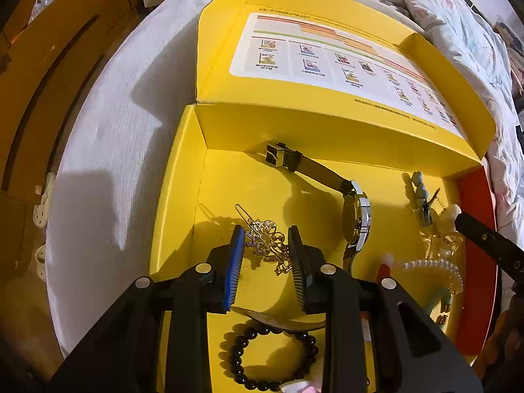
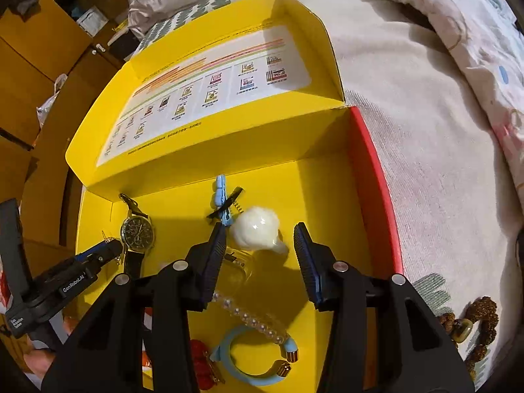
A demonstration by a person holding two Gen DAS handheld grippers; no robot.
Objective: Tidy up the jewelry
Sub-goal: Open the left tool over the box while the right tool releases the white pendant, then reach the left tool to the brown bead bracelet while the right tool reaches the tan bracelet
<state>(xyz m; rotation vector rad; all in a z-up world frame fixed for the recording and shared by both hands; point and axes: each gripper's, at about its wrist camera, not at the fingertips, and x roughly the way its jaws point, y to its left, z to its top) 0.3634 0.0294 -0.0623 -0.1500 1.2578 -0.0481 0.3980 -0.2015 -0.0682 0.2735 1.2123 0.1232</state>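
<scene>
A yellow box lies open on a bed. My left gripper points down into it, shut on a gold butterfly hair clip that spans the gap between the pads, close above the box floor. Below it lie a black bead bracelet and, to the right, a wristwatch. My right gripper stands open over the box's right side; a white pompom on a clear claw clip sits just past its fingertips, nearer the left finger. The pads do not press on it.
Also in the box are a blue hair clip, a pearl strand, a light-blue bangle and a red piece. The printed lid stands open behind. A brown bead bracelet lies on the bedsheet to the right.
</scene>
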